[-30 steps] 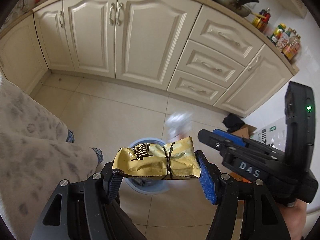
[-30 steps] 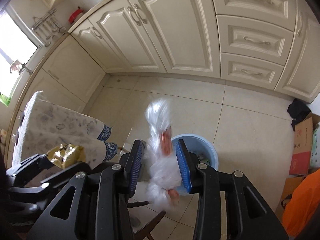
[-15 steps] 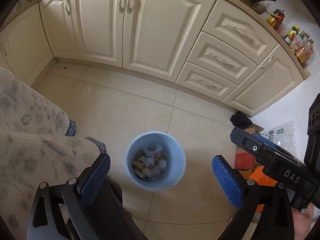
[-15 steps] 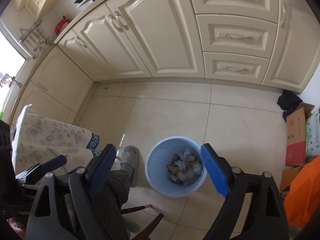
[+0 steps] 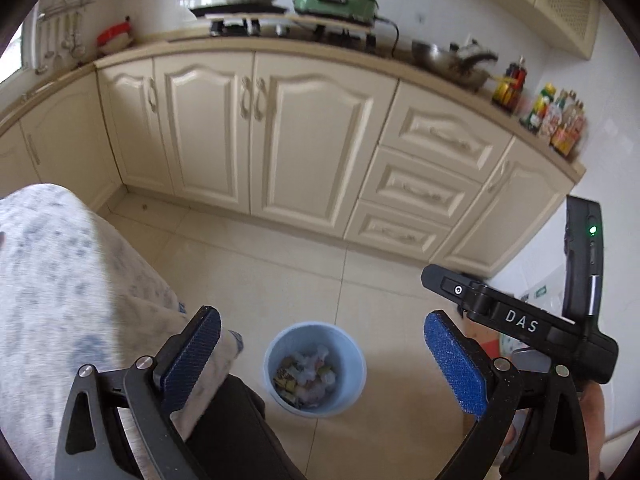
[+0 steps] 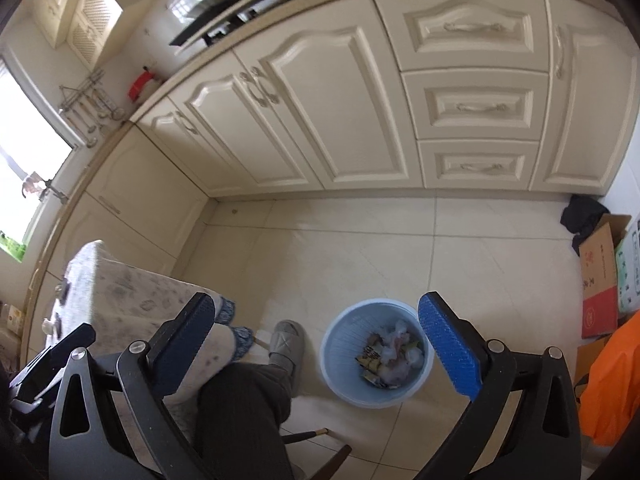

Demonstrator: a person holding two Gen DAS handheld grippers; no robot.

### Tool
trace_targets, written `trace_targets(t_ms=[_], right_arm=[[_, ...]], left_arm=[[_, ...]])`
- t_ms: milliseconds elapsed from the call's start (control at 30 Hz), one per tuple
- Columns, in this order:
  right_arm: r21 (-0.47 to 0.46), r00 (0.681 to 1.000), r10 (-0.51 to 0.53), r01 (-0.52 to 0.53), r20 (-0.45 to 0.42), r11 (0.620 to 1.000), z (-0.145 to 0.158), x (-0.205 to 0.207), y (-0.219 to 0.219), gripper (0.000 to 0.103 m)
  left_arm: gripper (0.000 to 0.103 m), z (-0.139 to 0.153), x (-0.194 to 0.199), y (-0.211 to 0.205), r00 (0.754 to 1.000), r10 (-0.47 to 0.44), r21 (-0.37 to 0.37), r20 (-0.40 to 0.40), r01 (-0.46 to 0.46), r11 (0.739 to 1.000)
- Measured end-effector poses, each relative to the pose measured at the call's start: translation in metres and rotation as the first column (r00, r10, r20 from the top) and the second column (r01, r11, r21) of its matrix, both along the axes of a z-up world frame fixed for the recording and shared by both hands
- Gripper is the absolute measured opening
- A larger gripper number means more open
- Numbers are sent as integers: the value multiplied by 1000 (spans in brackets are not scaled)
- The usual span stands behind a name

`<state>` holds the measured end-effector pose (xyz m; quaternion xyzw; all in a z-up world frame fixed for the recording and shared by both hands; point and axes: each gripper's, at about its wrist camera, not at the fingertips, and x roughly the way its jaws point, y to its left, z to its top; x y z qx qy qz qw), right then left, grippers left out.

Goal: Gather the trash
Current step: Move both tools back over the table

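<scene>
A pale blue waste bin stands on the tiled floor below both grippers. Crumpled white tissue and a yellow wrapper lie inside it as trash. My left gripper hangs above the bin, open, with nothing between its blue pads. My right gripper is also above the bin; its jaws are opening wide and nothing is between them. In the left wrist view, the right gripper's black housing marked DAS shows at the right.
A table under a flowered cloth stands at the left. A person's dark trouser leg and grey slipper are beside the bin. Cream cabinets line the far wall. Cardboard boxes and an orange bag sit at the right.
The left gripper let go of the yellow wrapper and the right let go of the white tissue bundle; both now lie in the bin. Both grippers opened and rose.
</scene>
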<state>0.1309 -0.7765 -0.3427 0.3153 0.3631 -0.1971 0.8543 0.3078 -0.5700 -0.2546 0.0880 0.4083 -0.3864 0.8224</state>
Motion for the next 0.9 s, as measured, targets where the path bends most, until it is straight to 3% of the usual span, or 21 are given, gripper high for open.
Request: trace_targets(t_ms=[267,467,667,900], right_arm=[[-58,985,147,-143,88,988,52,33,63,103],[-107,949,292,-281,115,954,79,70,127,103],[-155,889,444,-426,110,891,94,109,202,103],[-200,798,600,-578,65,791,93,155,291,103]], left_arm=[[102,51,-31,139,982,166,-124,93,-154,980],[102,70,-60,242,933,331,-162,141,-308,937],[102,82,-86,341,855,496,-191,151,-467,863],[102,88,-112,417,751,643,-178,149,-620,764]])
